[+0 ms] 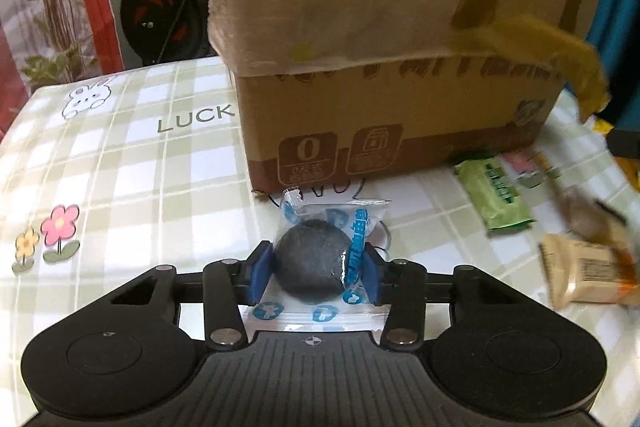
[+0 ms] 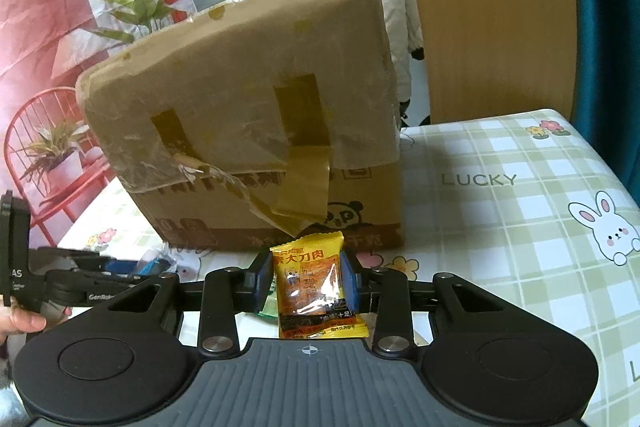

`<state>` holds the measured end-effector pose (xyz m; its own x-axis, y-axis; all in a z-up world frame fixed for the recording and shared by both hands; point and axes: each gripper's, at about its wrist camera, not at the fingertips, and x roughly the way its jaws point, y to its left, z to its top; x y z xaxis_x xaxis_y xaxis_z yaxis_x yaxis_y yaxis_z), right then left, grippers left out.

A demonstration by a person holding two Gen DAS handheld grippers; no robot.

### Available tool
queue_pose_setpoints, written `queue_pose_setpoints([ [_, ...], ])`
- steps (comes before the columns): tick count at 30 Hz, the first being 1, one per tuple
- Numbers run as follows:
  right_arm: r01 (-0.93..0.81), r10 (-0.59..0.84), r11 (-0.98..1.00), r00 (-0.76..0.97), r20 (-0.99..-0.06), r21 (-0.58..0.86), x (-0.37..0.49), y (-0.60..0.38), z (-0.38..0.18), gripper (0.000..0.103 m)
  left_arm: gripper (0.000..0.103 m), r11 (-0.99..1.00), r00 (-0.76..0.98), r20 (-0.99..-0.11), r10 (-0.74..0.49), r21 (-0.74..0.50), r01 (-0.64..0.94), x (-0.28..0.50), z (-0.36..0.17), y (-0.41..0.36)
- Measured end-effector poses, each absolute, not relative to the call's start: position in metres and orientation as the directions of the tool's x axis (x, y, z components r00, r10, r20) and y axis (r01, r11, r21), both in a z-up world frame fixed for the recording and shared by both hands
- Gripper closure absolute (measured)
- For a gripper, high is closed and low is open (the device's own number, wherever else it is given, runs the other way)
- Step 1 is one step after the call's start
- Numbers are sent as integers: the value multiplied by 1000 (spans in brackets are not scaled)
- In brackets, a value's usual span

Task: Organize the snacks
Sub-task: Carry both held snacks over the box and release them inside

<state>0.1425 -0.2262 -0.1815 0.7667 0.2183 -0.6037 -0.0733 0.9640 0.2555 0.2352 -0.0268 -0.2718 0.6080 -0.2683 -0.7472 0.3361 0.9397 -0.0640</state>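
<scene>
In the left wrist view my left gripper (image 1: 315, 277) is shut on a clear blue-printed packet holding a dark round ball (image 1: 310, 261). Its blue pads press the ball from both sides just above the checked tablecloth (image 1: 120, 167). In the right wrist view my right gripper (image 2: 307, 281) is shut on a small orange-yellow snack packet (image 2: 310, 267), held upright above the table. A brown cardboard box (image 1: 400, 115) with its taped flap raised stands just behind both grippers; in the right wrist view the box (image 2: 260, 107) fills the middle. The left gripper's body (image 2: 80, 287) shows at that view's left edge, with a hand (image 2: 20, 323) on it.
A green packet (image 1: 496, 195) and a beige packet (image 1: 584, 275) lie on the table right of the box. Loose yellow tape (image 1: 560, 59) hangs off the flap. An exercise bike (image 1: 168, 7) stands beyond the table's far edge. A wooden chair back (image 2: 488, 7) rises behind the table.
</scene>
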Motion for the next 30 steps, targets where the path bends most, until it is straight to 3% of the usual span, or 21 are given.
queue_pose_setpoints([
  [7,-90,244,953,796,-553,291,128,-231,-162,70,55,947,673,-685,-281,-83,311,193,-240,-10],
  [15,-162,300,930,855,-424,330,121,-239,-117,70,55,960,776,-570,-270,-94,265,166,-183,3],
  [21,-223,322,926,886,-333,303,130,-245,-75,70,55,962,846,-460,-270,-90,258,168,-138,-1],
  [30,-252,314,938,909,-273,238,176,-244,-31,70,55,959,897,-338,-284,-76,274,198,-89,-23],
])
